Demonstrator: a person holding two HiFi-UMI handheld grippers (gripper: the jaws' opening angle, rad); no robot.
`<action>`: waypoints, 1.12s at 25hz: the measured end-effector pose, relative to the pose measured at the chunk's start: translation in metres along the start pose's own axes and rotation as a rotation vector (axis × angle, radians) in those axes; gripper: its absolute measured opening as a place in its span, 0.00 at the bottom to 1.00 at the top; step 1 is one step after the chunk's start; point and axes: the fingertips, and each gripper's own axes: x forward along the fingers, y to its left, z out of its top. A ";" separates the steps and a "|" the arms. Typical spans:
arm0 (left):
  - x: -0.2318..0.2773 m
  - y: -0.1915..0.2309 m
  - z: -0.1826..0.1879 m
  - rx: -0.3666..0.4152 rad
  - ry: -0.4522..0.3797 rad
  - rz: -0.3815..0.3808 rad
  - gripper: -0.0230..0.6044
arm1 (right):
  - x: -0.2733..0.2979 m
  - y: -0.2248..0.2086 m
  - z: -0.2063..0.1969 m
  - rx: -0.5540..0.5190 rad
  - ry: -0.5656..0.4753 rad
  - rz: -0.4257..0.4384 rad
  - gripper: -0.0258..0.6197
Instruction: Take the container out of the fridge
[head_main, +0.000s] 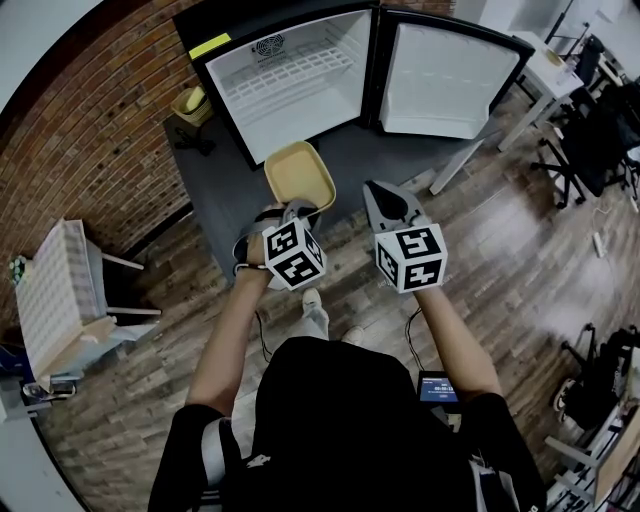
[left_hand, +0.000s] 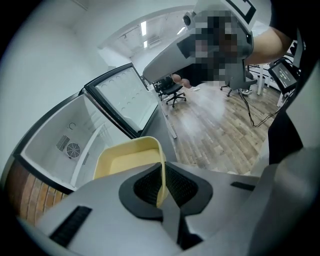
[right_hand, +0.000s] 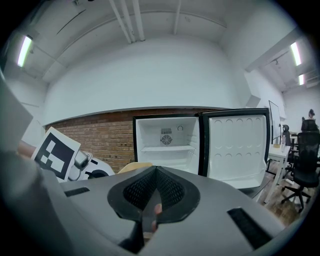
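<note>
A shallow pale yellow container (head_main: 298, 175) hangs outside the open fridge (head_main: 290, 80), above the dark mat. My left gripper (head_main: 300, 208) is shut on its near rim. In the left gripper view the container's thin wall (left_hand: 127, 162) is pinched between the black pads of the left gripper (left_hand: 161, 172), and the tray looks empty. My right gripper (head_main: 372, 190) floats just to the right, jaws together with nothing in them. In the right gripper view the right gripper (right_hand: 156, 172) faces the fridge (right_hand: 167, 140), and the container's edge (right_hand: 131, 166) peeks over the left jaw.
The fridge door (head_main: 440, 80) is swung wide to the right. The white shelves inside hold nothing visible. A dark mat (head_main: 230, 210) lies before the fridge, against a brick wall (head_main: 90, 140). A white slatted rack (head_main: 55, 295) stands left; desks and office chairs (head_main: 590, 130) right.
</note>
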 end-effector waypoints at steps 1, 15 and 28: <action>-0.002 -0.002 0.001 0.000 0.000 0.002 0.08 | -0.002 0.001 -0.001 0.000 0.000 0.000 0.10; -0.012 -0.024 0.007 -0.005 -0.001 0.009 0.08 | -0.024 0.008 -0.005 -0.015 -0.010 0.016 0.10; -0.016 -0.030 0.001 -0.010 0.015 0.007 0.08 | -0.027 0.013 -0.008 -0.015 -0.013 0.019 0.10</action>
